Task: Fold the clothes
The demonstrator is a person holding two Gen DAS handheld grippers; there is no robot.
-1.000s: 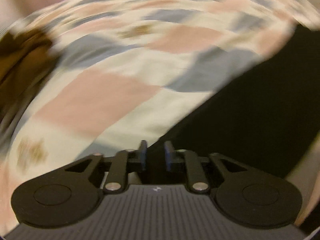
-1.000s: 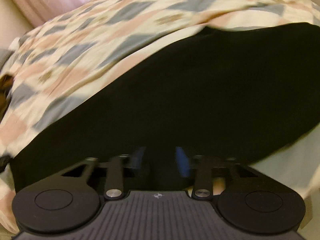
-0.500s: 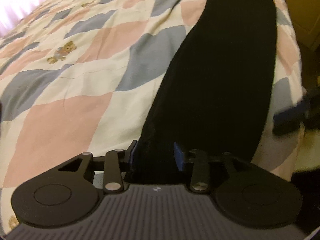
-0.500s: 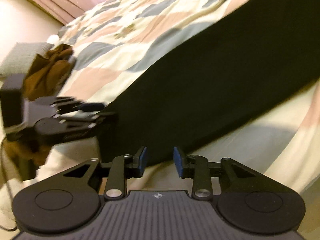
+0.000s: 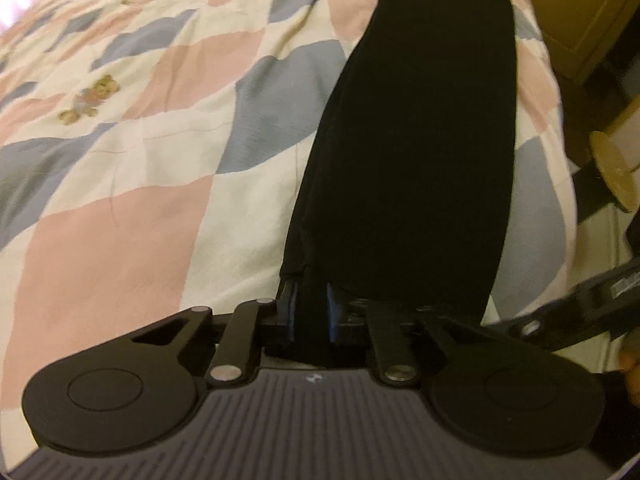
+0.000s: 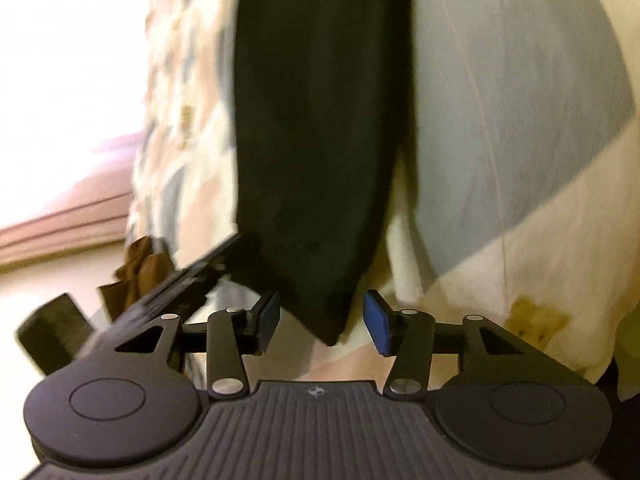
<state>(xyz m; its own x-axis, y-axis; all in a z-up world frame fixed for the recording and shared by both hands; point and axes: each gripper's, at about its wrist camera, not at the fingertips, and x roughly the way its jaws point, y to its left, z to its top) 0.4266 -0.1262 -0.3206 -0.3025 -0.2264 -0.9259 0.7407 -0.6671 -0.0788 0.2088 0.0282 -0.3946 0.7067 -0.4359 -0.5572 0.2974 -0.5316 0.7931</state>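
Observation:
A long black garment [image 5: 420, 140] lies folded into a narrow strip on the checked quilt [image 5: 160, 120], running away from me near the bed's right edge. My left gripper [image 5: 310, 310] is at its near left corner, with the blue pads shut on the cloth edge. In the right wrist view the same black garment [image 6: 316, 120] hangs down to a pointed corner. That corner sits between the fingers of my right gripper [image 6: 322, 322], which stands open and apart from the cloth. The left gripper [image 6: 180, 280] shows at that view's left, and the right gripper [image 5: 580, 312] shows at the left view's right edge.
A crumpled brown garment [image 6: 136, 268] lies behind the left gripper. Right of the bed edge stand a wooden cabinet [image 5: 580, 12] and a round wooden piece [image 5: 616, 172] over a dark floor. The quilt [image 6: 520, 120] fills the right side of the right view.
The left pads have come together on the garment's near corner. The right gripper has swung round to the other near corner and its fingers have spread wider.

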